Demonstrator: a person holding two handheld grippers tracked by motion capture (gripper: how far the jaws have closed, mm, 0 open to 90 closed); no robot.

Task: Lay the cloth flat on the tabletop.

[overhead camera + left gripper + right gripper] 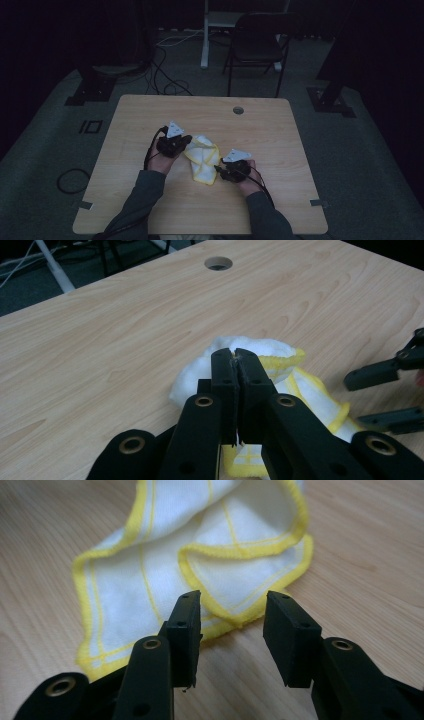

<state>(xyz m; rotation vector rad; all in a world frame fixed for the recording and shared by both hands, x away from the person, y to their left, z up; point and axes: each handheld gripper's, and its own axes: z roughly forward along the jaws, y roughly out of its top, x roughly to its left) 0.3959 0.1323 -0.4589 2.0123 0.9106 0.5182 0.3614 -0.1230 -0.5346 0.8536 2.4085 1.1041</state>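
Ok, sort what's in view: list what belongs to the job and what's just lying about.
In the job:
cloth, white with yellow edging
left gripper, shut on the cloth
right gripper, open at a cloth corner

Lying about:
table with its cable hole
chair
floor cables

Grey sleeves; black jaws, brass rivets.

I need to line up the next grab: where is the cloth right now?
In the high view the white, yellow-edged cloth lies crumpled at the table's middle, between the left gripper, shut on its upper edge, and the open right gripper.
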